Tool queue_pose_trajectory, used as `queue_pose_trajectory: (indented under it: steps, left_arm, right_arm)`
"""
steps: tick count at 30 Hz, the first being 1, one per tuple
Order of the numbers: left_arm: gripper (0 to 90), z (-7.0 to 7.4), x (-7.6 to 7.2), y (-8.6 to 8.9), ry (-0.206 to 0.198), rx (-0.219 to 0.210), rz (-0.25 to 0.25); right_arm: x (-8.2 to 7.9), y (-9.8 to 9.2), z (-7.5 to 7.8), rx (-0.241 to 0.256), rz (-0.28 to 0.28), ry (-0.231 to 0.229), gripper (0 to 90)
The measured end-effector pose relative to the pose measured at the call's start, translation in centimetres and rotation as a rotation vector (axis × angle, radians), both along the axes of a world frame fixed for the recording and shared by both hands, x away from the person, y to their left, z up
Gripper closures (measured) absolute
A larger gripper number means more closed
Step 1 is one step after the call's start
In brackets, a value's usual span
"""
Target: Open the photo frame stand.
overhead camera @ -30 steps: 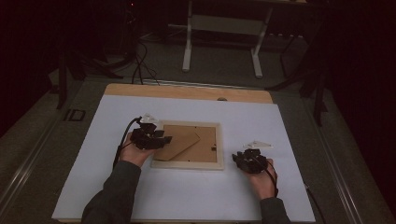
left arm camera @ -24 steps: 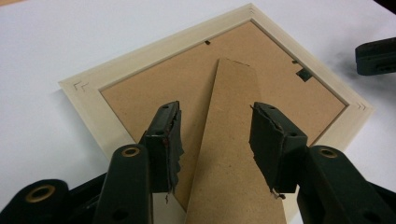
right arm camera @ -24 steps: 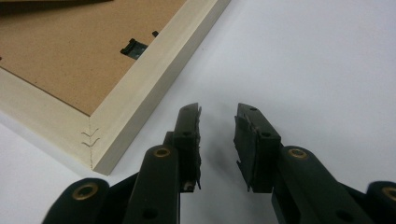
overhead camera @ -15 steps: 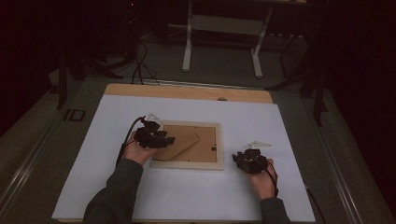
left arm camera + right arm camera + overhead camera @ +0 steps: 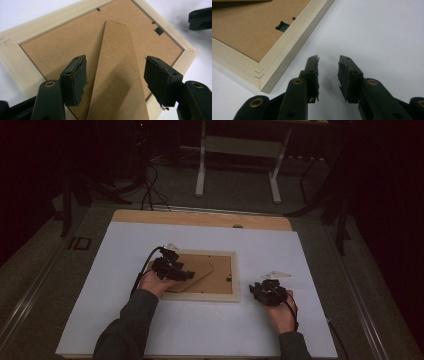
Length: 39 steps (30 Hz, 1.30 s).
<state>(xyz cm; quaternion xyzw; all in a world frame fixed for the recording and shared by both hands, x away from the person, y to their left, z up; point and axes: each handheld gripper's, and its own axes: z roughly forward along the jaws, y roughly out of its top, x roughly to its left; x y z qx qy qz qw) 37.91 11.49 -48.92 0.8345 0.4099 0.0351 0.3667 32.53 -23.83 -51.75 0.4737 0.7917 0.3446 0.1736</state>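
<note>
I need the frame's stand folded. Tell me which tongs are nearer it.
Left. The left tongs hang open over the frame, jaws straddling the stand. The right tongs sit on the white table, off the frame's right corner.

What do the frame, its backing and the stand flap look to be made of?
Frame: pale unfinished wood, probably; faint grain, mitred corner joints. Backing: brown fibreboard, matte and finely speckled. Stand flap: seemingly the same board, thin cut edge. Left gripper is open astride it.
</note>
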Motion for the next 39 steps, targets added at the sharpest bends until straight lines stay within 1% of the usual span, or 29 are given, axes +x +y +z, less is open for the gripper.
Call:
queue_pose_trajectory:
  steps: [2,3,6,8,15,16,22,27,32,36,39]
  left_arm:
    - [34.7,-0.3,0.1,-0.2,0.012,-0.003,-0.006]
    - [34.3,-0.4,0.1,-0.3,0.017,0.001,-0.007]
    - [34.0,-0.7,0.2,-0.5,0.028,0.011,-0.031]
    - [34.1,-0.8,0.3,-0.7,0.031,0.025,-0.045]
    - [33.3,-1.4,0.5,-1.0,0.049,0.029,-0.053]
    - [32.9,-1.5,0.5,-1.0,0.051,0.038,-0.062]
    - [32.9,-1.7,0.6,-1.1,0.068,0.06,-0.077]
    - [32.7,-1.7,0.7,-1.1,0.07,0.061,-0.079]
    - [31.7,-1.7,0.8,-1.3,0.064,0.081,-0.081]
    - [31.0,-1.6,0.6,-1.7,0.05,0.12,-0.094]
    - [31.2,-1.5,0.5,-1.9,0.037,0.141,-0.101]
  right_arm:
    - [0.0,0.0,0.0,0.001,0.0,0.0,69.0]
    - [0.0,0.0,0.0,0.0,0.0,-0.002,68.9]
    - [0.0,0.0,0.0,0.0,0.0,0.0,68.8]
    - [0.0,0.0,0.0,-0.001,0.0,0.001,68.4]
    - [0.0,0.0,-0.1,-0.004,-0.001,0.0,68.3]
    - [0.0,0.0,-0.1,-0.005,-0.001,0.001,68.2]
    - [0.0,0.0,-0.1,-0.005,-0.001,0.001,68.0]
    - [0.0,0.0,-0.1,-0.006,0.002,0.002,68.0]
    - [0.0,0.1,-0.2,-0.007,0.004,0.004,68.0]
    - [0.1,0.1,-0.2,-0.006,0.004,0.005,67.8]
    - [0.0,0.1,-0.2,-0.007,0.004,0.004,67.8]
